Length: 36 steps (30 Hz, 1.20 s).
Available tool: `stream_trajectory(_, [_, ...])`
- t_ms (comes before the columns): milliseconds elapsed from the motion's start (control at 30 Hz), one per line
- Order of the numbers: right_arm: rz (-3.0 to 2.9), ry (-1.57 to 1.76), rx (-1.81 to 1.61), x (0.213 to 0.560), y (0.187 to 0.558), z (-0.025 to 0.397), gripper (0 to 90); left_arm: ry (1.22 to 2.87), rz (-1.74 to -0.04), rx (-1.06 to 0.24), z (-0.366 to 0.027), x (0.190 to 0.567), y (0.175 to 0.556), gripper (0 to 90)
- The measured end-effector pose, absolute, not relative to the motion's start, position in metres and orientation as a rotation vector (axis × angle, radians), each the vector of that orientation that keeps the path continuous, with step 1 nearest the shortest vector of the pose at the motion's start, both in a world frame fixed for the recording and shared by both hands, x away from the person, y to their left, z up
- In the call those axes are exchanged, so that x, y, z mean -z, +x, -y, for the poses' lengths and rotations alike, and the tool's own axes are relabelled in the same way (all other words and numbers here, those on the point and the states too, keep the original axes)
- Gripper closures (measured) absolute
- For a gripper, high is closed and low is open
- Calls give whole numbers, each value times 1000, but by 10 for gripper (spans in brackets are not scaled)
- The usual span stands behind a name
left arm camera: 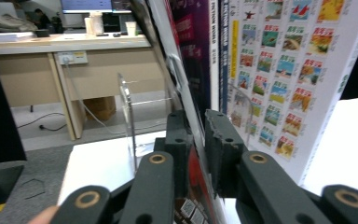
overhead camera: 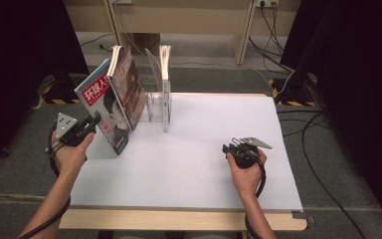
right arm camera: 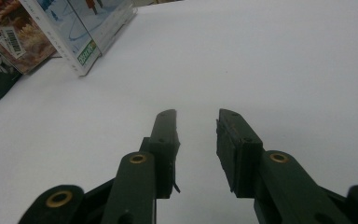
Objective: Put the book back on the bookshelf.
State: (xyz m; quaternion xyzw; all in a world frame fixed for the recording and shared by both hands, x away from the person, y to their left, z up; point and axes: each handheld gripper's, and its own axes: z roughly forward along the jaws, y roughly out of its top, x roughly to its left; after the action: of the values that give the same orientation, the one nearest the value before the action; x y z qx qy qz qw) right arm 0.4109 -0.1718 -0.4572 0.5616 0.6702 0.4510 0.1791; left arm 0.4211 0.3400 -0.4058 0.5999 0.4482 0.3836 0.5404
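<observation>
White table [overhead camera: 189, 164], wooden desk [overhead camera: 189, 20] (behind), cables [overhead camera: 323, 184]

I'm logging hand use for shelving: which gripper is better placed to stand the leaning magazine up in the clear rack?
Left. The left gripper is already clamped on the red-covered magazine, which leans beside the clear rack. The right gripper sits open over bare table, well away from it.

Red masthead block with white characters on teal cover of tilted magazine [overhead camera: 101, 107]. Dark reddish-brown cover on magazine [overhead camera: 129, 84] just behind it. Grid of small multicoloured cover pictures on white back cover [left arm camera: 289, 70]. Clear acrylic rack [overhead camera: 154, 94] beside that. Plain white tabletop [overhead camera: 204, 144], pale wood edge. Black left gripper [overhead camera: 82, 128].
</observation>
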Motion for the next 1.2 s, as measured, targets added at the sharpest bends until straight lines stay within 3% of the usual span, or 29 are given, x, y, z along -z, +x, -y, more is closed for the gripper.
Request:
stream_trajectory(333, [-1902, 1583, -1270, 459, 412, 172, 677, 1371, -1118, -780, -343, 394, 431, 711])
stream_trajectory(633, [-1903, 1594, -1273, 459, 412, 171, 675, 1345, -1164, -723, -342, 381, 443, 581])
stream_trajectory(933, [-1909, 1587, -1273, 460, 413, 172, 672, 1394, -1192, -756, -337, 373, 457, 692])
stream_trajectory(1200, [-1916, 1593, -1268, 461, 413, 173, 667, 1385, -1224, -724, -337, 362, 470, 697])
